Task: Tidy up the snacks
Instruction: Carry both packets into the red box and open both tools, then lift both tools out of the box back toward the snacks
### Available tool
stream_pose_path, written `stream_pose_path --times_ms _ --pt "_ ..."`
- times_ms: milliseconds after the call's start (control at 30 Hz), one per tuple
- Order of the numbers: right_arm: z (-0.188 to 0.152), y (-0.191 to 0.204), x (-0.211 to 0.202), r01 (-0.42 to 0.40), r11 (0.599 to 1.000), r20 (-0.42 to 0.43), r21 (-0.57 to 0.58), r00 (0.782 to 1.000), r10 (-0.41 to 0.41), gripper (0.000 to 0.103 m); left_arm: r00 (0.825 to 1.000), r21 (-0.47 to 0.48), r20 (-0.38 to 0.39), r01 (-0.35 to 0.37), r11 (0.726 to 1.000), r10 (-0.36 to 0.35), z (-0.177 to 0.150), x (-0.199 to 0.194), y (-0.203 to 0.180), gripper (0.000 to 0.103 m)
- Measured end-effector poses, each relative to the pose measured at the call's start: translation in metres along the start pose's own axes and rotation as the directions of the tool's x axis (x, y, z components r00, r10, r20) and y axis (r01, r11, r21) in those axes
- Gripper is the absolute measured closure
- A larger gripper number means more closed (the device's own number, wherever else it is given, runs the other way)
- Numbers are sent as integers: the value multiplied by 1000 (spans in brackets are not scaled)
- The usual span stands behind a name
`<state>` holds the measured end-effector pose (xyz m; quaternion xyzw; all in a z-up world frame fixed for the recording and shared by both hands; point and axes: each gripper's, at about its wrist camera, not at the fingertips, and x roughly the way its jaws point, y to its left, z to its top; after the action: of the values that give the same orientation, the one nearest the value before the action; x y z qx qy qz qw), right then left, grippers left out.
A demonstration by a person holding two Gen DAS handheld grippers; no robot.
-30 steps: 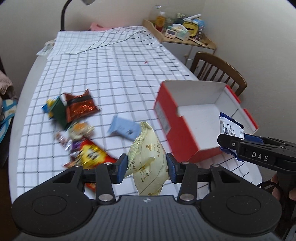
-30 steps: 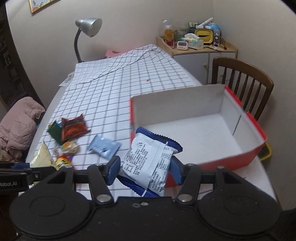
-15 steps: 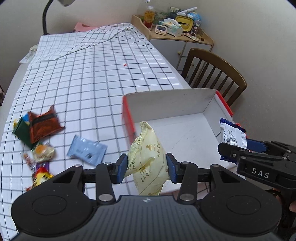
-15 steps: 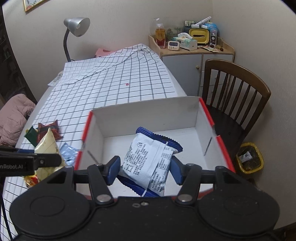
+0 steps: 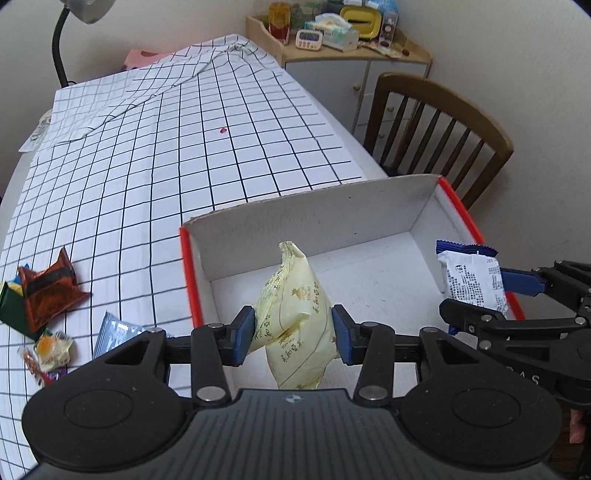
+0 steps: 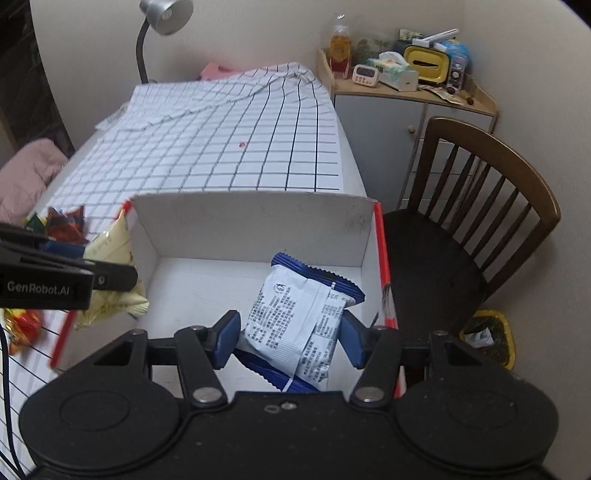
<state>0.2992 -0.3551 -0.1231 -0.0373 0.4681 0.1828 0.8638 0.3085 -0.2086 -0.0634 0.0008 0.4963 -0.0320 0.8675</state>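
My left gripper is shut on a pale yellow snack bag and hangs over the left half of the open red box with white inner walls. My right gripper is shut on a white and blue snack packet above the box's right half. In the left wrist view the right gripper with its white and blue packet shows at the right edge. The yellow bag appears at the left of the right wrist view, over the box's left wall.
Several loose snacks lie on the checked tablecloth left of the box: an orange-brown packet, a light blue packet, a small candy. A wooden chair stands right of the table. A cluttered cabinet and a desk lamp are at the back.
Both grippers carried their packets to the right, from beside the box to above its inside. The loose snacks have slid toward the left edge of both views.
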Motion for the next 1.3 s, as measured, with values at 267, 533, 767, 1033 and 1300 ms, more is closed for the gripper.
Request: stream_pose_path --times_ms 267,533,767,1033,1300 --pt "6 -4 37 -77 994 -93 -71 993 70 47 997 53 -62 -39 998 42 16 45 -16 59" --pt "-1 8 60 -94 983 -182 -159 981 64 47 985 104 -151 -62 993 77 16 82 -24 59" --pt "-6 13 68 -94 979 -228 -183 972 50 47 972 115 -221 -52 992 77 9 101 -29 58" --pt "-10 15 74 -94 976 -249 -194 968 43 45 966 99 -251 -47 994 70 7 110 -28 56" --pt "-9 13 68 -103 979 -223 -173 973 63 40 969 49 -244 -22 999 33 6 100 -24 51"
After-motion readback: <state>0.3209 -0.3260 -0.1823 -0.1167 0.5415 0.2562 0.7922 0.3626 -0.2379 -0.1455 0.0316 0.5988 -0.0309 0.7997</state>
